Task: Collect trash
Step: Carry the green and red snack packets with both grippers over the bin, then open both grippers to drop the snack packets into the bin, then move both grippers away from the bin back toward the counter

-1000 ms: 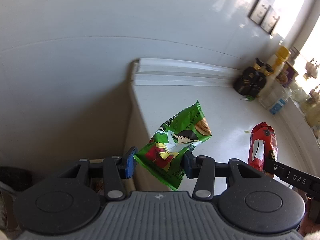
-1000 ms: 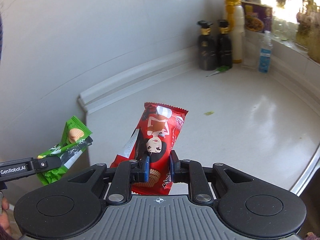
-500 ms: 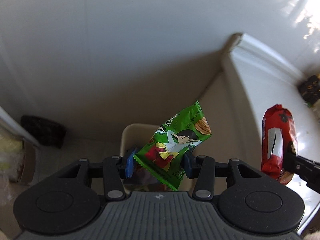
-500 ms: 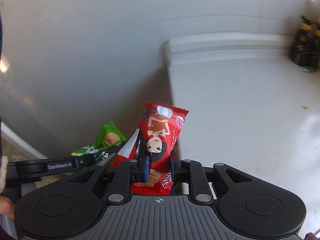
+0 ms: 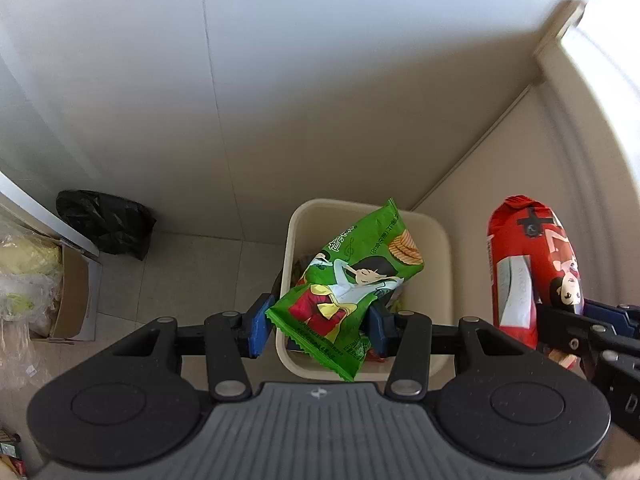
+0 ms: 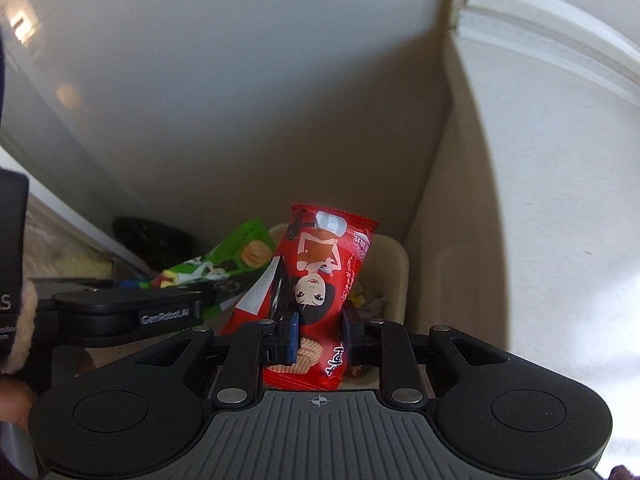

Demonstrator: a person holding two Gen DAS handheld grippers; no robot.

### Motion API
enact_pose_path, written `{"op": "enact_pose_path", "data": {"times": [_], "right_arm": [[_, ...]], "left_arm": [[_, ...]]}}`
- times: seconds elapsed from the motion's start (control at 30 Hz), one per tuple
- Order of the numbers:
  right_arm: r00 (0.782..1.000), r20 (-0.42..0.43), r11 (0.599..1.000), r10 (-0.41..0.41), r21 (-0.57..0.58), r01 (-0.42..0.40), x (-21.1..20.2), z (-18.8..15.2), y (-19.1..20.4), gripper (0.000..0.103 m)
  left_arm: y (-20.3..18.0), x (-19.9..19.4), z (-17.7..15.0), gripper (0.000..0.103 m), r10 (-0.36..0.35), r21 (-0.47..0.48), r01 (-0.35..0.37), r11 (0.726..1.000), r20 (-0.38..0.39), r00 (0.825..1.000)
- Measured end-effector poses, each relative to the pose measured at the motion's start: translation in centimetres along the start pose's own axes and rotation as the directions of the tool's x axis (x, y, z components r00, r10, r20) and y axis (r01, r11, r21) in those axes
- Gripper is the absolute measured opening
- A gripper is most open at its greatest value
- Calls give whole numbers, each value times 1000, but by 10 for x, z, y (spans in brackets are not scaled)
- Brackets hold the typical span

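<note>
Above the bin (image 5: 438,236), each claw grips its packet: left (image 5: 318,330) green (image 5: 352,276), right (image 6: 319,338) red (image 6: 320,280).

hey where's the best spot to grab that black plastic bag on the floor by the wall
Pinch the crumpled top of the black plastic bag, coming from straight above. It slumps against the wall with a cardboard box beside it, so folds on top look like the freest part to grip.

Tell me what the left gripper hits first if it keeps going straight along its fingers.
Probably the trash already lying in the beige bin. The left gripper, shut on the green snack bag, points steeply down into the bin's open mouth, with nothing visible between. Depth is hard to judge here, so it could meet the rim first.
</note>
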State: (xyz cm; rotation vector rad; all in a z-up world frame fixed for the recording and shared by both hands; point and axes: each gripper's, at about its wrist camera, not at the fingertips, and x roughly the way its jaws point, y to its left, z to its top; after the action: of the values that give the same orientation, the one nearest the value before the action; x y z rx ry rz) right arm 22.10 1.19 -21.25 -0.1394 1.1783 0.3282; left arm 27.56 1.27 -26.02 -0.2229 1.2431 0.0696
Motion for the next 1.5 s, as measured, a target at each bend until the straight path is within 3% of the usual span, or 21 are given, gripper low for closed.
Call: {"op": "enact_pose_path", "data": {"times": [0.37, 0.43, 0.5, 0.9, 0.93, 1.13, 1.5], "right_arm": [[997, -64, 992, -39, -120, 31, 40, 18, 15, 22], [997, -67, 993, -34, -111, 26, 39, 19, 12, 32], [998, -54, 995, -25, -98, 20, 36, 22, 9, 53], [1000, -10, 995, -13, -98, 12, 20, 31, 17, 56], [1000, -3, 995, -10, -97, 10, 9, 16, 6, 56], [998, 63, 998, 5, -60, -2, -30, 10, 0, 56], [964, 250, 994, -89, 83, 71, -150, -45, -13, 84]], "left_arm": [[2, 26, -3, 47, 1, 37, 1, 999, -33, 999], [0, 25, -2, 52, -9, 56, 11, 998, -31, 999], [-1, 26, -1, 57, -24, 74, 27, 997, -33, 999], [-8, 20, 0, 67, -46, 124, 50, 991, -34, 998], [-9, 18, 0, 67, -47, 129, 51, 990, -31, 998], [-13, -5, -7, 72, -53, 159, 53, 986, -3, 999], [-16, -72, -36, 90, -58, 267, 43, 963, 47, 997]]}}
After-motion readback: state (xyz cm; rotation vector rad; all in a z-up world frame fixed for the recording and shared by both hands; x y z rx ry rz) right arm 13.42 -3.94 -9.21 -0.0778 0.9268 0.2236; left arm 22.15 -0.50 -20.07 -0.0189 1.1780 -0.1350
